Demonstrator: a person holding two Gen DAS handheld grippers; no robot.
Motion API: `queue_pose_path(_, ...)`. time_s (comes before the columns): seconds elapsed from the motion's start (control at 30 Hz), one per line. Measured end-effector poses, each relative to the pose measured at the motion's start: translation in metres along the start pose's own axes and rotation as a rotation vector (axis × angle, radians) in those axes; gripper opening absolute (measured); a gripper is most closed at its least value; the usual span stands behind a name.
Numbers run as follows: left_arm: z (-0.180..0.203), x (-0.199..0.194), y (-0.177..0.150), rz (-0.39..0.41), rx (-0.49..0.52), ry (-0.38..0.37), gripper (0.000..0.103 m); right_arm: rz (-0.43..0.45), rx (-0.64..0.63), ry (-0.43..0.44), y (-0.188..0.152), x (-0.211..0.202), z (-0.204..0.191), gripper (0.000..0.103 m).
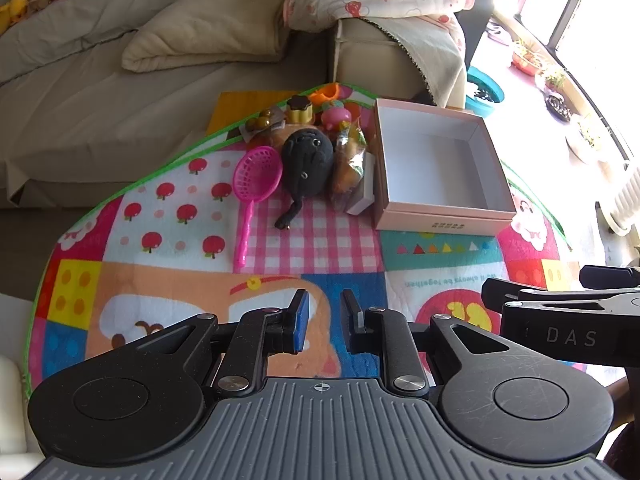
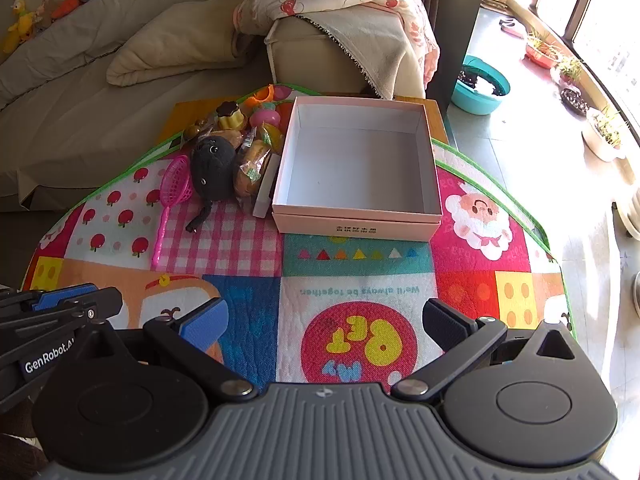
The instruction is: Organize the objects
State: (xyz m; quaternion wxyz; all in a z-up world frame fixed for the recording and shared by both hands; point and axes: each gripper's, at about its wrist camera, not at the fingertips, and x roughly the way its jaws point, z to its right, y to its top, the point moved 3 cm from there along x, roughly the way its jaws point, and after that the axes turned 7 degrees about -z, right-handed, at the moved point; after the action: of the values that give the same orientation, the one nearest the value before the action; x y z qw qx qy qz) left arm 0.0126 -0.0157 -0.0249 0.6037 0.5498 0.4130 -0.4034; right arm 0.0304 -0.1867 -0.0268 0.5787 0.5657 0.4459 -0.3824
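I am holding 2 grippers over a bright play mat (image 2: 352,280), and nothing is in them.

My left gripper (image 1: 324,322) has its tongs narrow, with only a small gap and no toy between them. My right gripper (image 2: 326,326) has its tongs wide apart, ready to take something. Both hang low at 6 o'clock in their own views, well apart from the toys.

The pink box (image 2: 356,168) sits at 12 o'clock in the right view. It is open at the top and has nothing in it. I think the toys are meant to go in there, so the job has not really begun.

The toys are all in 1 heap, just beside the box on its 9 o'clock side. There is a black plush toy (image 1: 306,158), a pink toy scoop (image 1: 256,180) lying flat with its handle pointing toward me, a wrapped snack (image 1: 350,164), and a little pudding toy (image 1: 299,109) at the far end. A thin white box (image 2: 265,190) leans against the pink box wall.

I think the heap is kept close to the box so each trip is short. The scoop is the easiest first pick, as it lies at the edge of the heap. The plush toy is soft, so it should squash a bit when I squeeze it.
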Motion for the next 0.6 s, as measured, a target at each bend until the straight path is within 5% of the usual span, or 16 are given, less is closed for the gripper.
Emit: queue_pose_path(0.6,-0.0014,0.0033,-0.0035,-0.010,-0.006,0.003,0.021,-0.003,0.005,-0.001,-0.0005,0.0018,0.0011,0.103)
